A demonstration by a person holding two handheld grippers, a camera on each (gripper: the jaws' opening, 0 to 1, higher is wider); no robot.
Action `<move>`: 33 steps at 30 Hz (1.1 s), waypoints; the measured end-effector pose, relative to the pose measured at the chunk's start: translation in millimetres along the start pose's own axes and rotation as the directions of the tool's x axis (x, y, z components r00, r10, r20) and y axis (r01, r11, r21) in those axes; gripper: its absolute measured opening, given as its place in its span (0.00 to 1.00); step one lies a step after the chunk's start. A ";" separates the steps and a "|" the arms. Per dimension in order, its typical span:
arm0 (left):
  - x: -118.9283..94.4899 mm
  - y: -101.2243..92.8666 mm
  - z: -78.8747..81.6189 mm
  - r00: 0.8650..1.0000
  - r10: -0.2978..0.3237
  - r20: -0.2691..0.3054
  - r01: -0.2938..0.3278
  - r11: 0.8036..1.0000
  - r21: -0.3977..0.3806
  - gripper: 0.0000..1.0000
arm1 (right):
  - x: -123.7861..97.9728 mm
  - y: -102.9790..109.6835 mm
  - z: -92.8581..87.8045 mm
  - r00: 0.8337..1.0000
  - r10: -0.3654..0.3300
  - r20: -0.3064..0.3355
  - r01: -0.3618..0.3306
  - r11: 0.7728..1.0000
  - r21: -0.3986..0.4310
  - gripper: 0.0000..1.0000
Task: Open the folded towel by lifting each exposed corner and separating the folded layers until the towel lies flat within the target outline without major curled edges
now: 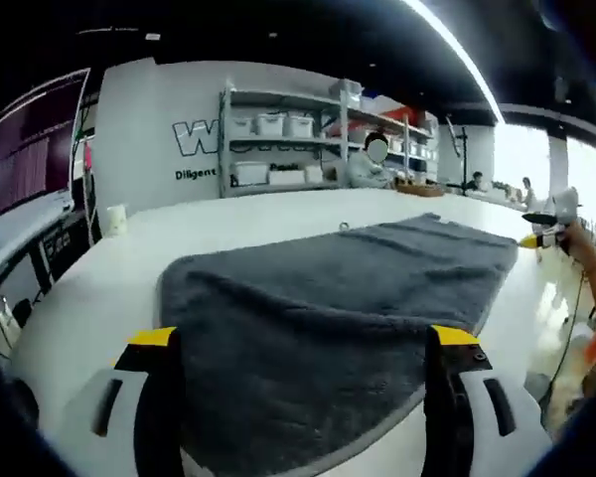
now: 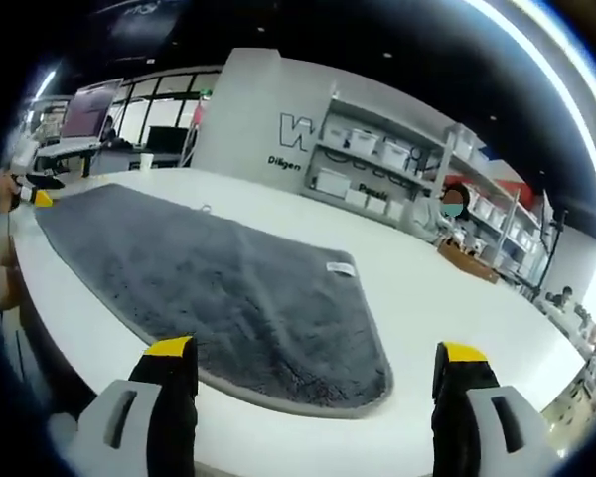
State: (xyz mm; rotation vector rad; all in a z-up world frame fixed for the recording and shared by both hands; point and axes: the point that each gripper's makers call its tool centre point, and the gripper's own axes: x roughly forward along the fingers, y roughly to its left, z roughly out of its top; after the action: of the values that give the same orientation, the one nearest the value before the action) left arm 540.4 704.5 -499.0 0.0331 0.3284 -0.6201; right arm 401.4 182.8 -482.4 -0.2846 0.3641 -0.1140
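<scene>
Both tools, left [image 1: 303, 343] and right [image 2: 318, 353], gape apart; a careless grab could wrinkle the flat towel [image 1: 328, 298].

The left tool [image 1: 303, 343] hangs low over the near edge of a grey towel [image 1: 328, 308], jaws spread wide with nothing between them. The towel lies spread on the white counter [image 1: 228, 224]. At far right the other tool [image 1: 542, 231] touches the towel's far corner. Shelves [image 1: 308, 139] with bins stand behind.
</scene>
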 end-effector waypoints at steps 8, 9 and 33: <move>2.9 10.0 -24.5 0.994 0.068 -0.081 -0.071 0.997 -0.033 0.84 | -0.4 3.3 2.2 1.000 0.009 0.003 -0.009 1.000 -0.003 0.99; 1.6 9.9 -26.5 0.994 0.068 -0.082 -0.070 0.997 -0.029 0.82 | -0.5 3.1 1.9 1.000 0.009 0.002 -0.009 1.000 -0.004 0.99; -26.1 17.1 -37.8 0.997 0.069 -0.043 -0.067 0.996 0.051 0.75 | -0.7 2.7 0.0 1.000 0.020 -0.021 -0.020 1.000 -0.014 0.99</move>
State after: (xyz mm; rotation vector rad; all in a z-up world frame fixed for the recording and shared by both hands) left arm 519.2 738.1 -527.8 0.1057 0.3540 -0.5609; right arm 400.9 185.5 -483.0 -0.2939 0.3888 -0.0950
